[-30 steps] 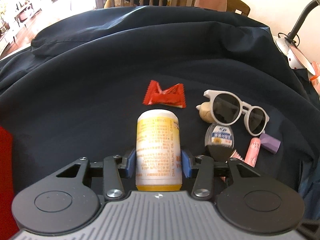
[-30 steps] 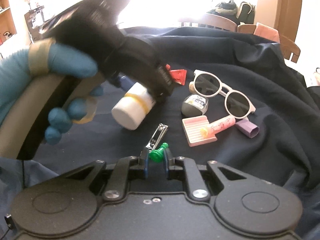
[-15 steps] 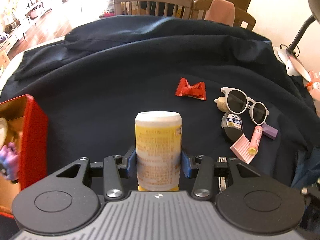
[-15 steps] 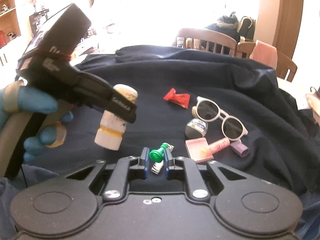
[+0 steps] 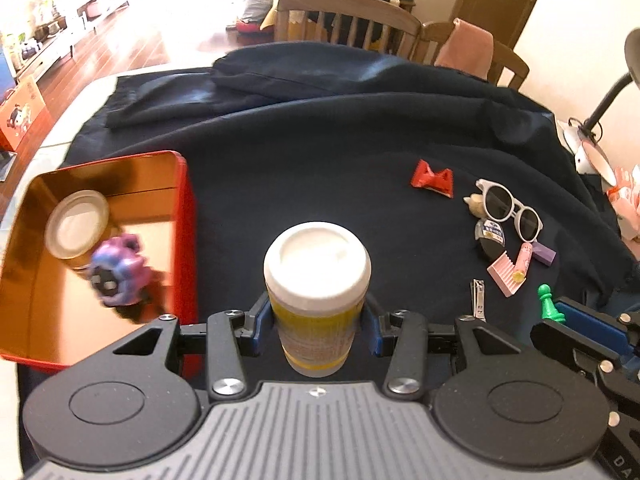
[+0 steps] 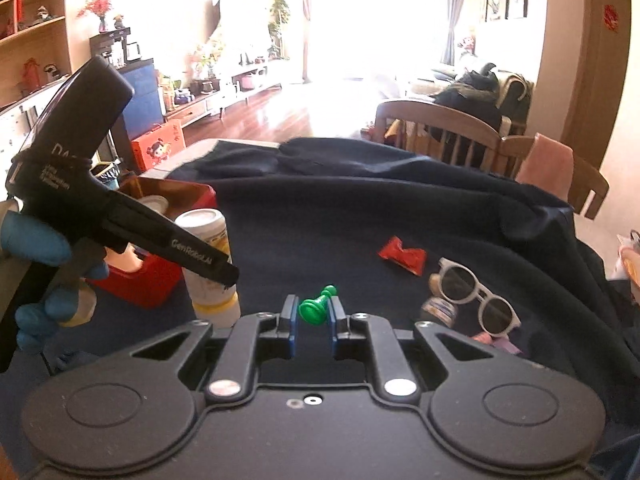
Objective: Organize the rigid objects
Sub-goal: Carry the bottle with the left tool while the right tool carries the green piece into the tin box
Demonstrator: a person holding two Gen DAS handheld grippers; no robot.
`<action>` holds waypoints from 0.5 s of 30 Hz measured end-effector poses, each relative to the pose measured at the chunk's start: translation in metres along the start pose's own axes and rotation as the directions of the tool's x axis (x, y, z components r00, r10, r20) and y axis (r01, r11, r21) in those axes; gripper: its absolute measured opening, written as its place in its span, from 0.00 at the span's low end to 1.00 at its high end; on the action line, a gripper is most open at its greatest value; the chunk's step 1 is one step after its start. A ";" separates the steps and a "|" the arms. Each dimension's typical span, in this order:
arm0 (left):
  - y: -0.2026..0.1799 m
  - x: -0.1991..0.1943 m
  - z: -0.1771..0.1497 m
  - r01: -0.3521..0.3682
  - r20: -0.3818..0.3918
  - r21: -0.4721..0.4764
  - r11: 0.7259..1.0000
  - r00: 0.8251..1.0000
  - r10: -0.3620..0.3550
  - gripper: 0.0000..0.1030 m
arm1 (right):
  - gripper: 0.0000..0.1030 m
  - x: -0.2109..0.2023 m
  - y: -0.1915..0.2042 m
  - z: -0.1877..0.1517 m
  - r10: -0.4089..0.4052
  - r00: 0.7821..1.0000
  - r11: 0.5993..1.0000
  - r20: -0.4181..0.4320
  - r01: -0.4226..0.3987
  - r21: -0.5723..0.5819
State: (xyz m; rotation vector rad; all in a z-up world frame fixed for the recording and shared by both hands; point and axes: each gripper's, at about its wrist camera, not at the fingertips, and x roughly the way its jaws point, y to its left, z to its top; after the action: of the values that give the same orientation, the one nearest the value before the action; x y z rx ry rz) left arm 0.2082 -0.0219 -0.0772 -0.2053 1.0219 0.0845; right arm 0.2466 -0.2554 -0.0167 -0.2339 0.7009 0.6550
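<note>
Your left hand-held gripper (image 5: pixel 316 326) is clamped on the white-capped yellow bottle (image 5: pixel 316 280), held upright above the dark navy cloth (image 5: pixel 320 152) that drapes the whole desk, and the red tin box (image 5: pixel 188 216) sits just to its left. Inside that box, on the shiny copper-toned floor, a round metal lid (image 5: pixel 76 224) lies beside a purple gear-shaped toy (image 5: pixel 116 274). Your right hand-held gripper (image 6: pixel 314 320) is pinched on the green chess pawn (image 6: pixel 316 306), lifted off the cloth. From the right wrist view, your blue-gloved left hand (image 6: pixel 36 240) shows wrapped on the other tool's handle. Over on the right of the cloth the leftovers cluster: a red candy wrapper (image 5: pixel 434 178), white sunglasses (image 5: pixel 510 210), a black round case (image 5: pixel 490 238), a pink comb (image 5: pixel 506 274), a pink tube (image 5: pixel 524 260), a purple block (image 5: pixel 544 252), and a nail clipper (image 5: pixel 479 300) nearer you. Beyond the desk stand wooden chairs (image 5: pixel 344 20), one with a pink towel (image 5: pixel 466 44) over its back, a desk lamp (image 5: pixel 608 92) at the right, and a bright living room with a glossy wood floor (image 5: pixel 160 40).
</note>
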 end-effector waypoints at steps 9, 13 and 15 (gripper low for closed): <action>0.045 -0.019 -0.008 0.034 0.009 -0.014 0.999 0.999 -0.034 0.43 | 0.13 0.012 0.042 0.018 0.016 1.000 0.999 -0.013 -0.016 -0.031; 0.072 -0.035 -0.010 0.064 0.022 -0.034 0.997 0.998 -0.063 0.43 | 0.13 0.019 0.059 0.026 0.021 1.000 0.999 -0.013 -0.021 -0.042; 0.087 -0.043 -0.010 0.104 0.014 -0.063 0.993 0.995 -0.103 0.43 | 0.13 0.023 0.069 0.031 0.026 1.000 0.999 -0.010 -0.026 -0.044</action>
State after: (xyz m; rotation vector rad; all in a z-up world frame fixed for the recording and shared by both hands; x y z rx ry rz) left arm 0.1632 0.0623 -0.0567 -0.3156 0.9965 0.0238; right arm 0.2331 -0.1780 -0.0079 -0.2690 0.7005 0.6952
